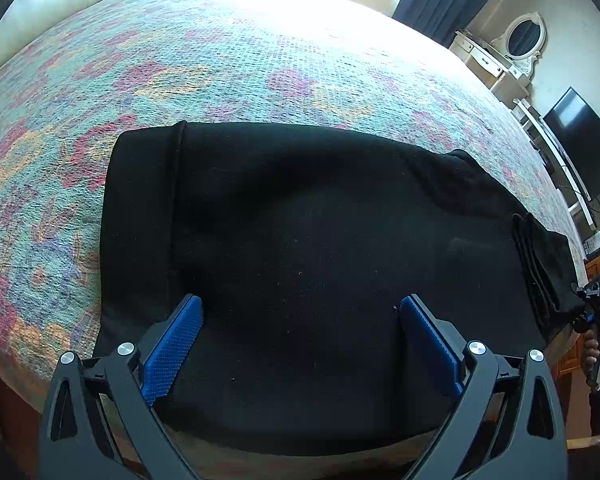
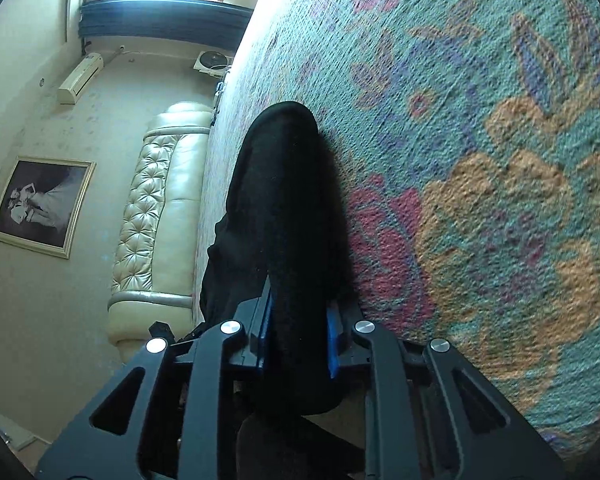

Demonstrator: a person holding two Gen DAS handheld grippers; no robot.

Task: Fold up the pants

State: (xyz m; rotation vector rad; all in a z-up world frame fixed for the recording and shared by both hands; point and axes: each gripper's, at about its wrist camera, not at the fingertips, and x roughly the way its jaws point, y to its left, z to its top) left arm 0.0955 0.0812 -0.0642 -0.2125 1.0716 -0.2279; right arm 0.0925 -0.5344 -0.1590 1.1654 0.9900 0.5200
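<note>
Black pants (image 1: 320,240) lie flat across a floral bedspread (image 1: 260,60), with the waistband (image 1: 140,220) to the left and the stacked leg ends (image 1: 540,264) to the right. My left gripper (image 1: 300,308) hovers open over the near edge of the pants, its blue pads wide apart with nothing pinched. At the far right edge, a person's hand (image 1: 594,352) holds my right gripper (image 1: 598,300) at the leg ends. In the right wrist view that right gripper (image 2: 300,296) is shut on a thick fold of the black fabric (image 2: 284,200), which rises off the bedspread (image 2: 480,160).
A cream tufted headboard (image 2: 156,216) runs along the far side of the bed. A white dresser with an oval mirror (image 1: 500,56) and a dark TV (image 1: 584,140) stand beyond the right edge. A framed picture (image 2: 40,206) hangs on the wall. Bare bedspread stretches behind the pants.
</note>
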